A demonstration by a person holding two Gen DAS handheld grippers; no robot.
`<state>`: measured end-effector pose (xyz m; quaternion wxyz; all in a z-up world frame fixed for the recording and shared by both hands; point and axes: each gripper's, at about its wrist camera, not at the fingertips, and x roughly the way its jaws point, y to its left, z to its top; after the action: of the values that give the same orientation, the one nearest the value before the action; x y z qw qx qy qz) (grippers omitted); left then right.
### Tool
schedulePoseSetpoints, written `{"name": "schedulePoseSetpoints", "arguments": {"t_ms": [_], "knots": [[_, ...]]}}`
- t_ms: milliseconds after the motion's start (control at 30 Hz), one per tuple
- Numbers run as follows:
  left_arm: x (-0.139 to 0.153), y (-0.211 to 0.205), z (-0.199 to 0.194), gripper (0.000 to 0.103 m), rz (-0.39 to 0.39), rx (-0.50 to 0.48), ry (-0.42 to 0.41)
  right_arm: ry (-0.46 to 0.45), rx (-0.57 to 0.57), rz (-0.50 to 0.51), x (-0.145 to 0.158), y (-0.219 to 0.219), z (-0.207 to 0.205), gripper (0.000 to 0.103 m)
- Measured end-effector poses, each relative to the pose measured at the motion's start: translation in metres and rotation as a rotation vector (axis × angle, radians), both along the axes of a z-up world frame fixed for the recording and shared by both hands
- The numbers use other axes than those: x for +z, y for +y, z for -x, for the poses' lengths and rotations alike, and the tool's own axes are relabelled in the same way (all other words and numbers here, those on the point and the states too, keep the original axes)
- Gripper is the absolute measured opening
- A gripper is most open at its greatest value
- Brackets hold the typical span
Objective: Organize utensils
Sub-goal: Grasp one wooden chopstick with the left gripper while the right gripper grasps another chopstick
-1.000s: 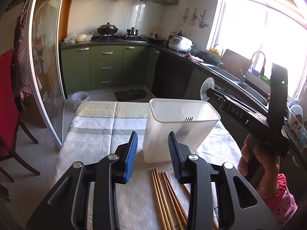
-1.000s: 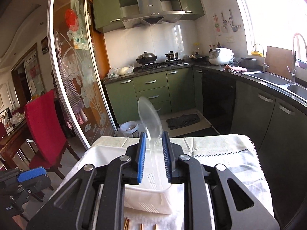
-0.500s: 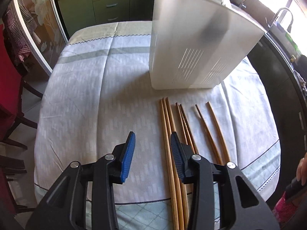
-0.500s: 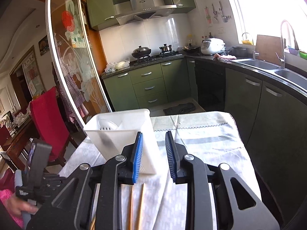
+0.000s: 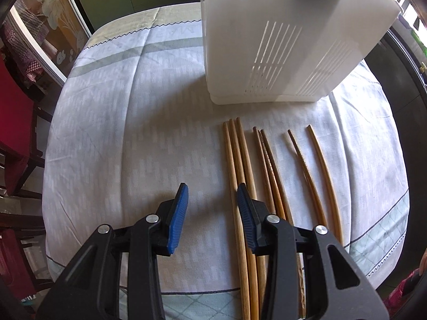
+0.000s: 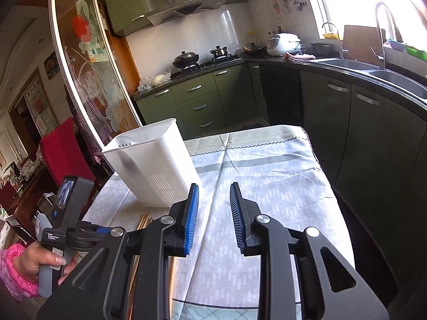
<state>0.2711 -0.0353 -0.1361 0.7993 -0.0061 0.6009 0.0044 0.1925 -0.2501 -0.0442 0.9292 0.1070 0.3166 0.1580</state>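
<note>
A white plastic utensil holder [image 5: 283, 37] stands on the clothed table [image 5: 120, 112]. It also shows in the right wrist view [image 6: 157, 168], with a clear spoon [image 6: 125, 140] inside it. Several wooden chopsticks [image 5: 240, 165] lie side by side in front of the holder. My left gripper [image 5: 212, 194] is open and empty, low over the cloth, with its right finger above the leftmost chopsticks. My right gripper [image 6: 214, 202] is open and empty above the table, to the right of the holder.
A red chair [image 6: 64, 152] stands left of the table by a glass sliding door [image 6: 88, 80]. Green kitchen cabinets [image 6: 202, 101] and a dark counter with a sink [image 6: 395, 74] lie behind and to the right. The table edge is close below the grippers.
My right gripper let the clear spoon go into the holder, opened and drew back to the right. My left gripper tilted down and moved low over the chopsticks.
</note>
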Motion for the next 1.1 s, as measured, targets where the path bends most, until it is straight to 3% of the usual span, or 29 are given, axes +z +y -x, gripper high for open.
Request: {"name": "schedulePoseSetpoints", "arguments": {"t_ms": [67,133,267,300,367,467,667,733,900,1100], "knots": [[-0.003,0.001,-0.001,0.037,-0.002,0.004,0.024,0.01,0.013,0.009,0.001,0.005,-0.001,0.025],[-0.004,0.001,-0.002,0.037,-0.009,0.007,0.028,0.028,0.039,0.027,0.0,0.013,-0.002,0.036],[-0.004,-0.007,-0.005,0.035,-0.021,0.003,0.007,0.079,0.104,0.105,-0.006,0.043,-0.009,0.036],[-0.004,-0.008,-0.006,0.031,-0.008,-0.001,0.0,0.095,0.116,0.129,-0.009,0.05,-0.011,0.036],[-0.004,-0.011,-0.005,0.007,0.001,-0.013,-0.008,0.133,0.141,0.172,-0.016,0.063,-0.016,0.036],[-0.003,-0.01,-0.001,0.005,0.016,-0.017,-0.028,0.224,0.192,0.226,-0.031,0.081,-0.027,0.043],[0.04,0.02,0.022,0.005,0.043,0.018,-0.22,0.421,0.276,0.285,-0.071,0.108,-0.054,0.042],[0.059,0.029,0.034,0.005,0.054,0.023,-0.298,0.468,0.291,0.302,-0.082,0.116,-0.062,0.033],[0.097,0.048,0.064,0.005,0.055,0.037,-0.471,0.515,0.292,0.342,-0.097,0.135,-0.071,0.027],[0.115,0.055,0.097,0.005,0.036,0.02,-0.595,0.545,0.297,0.407,-0.106,0.157,-0.074,0.023]]}}
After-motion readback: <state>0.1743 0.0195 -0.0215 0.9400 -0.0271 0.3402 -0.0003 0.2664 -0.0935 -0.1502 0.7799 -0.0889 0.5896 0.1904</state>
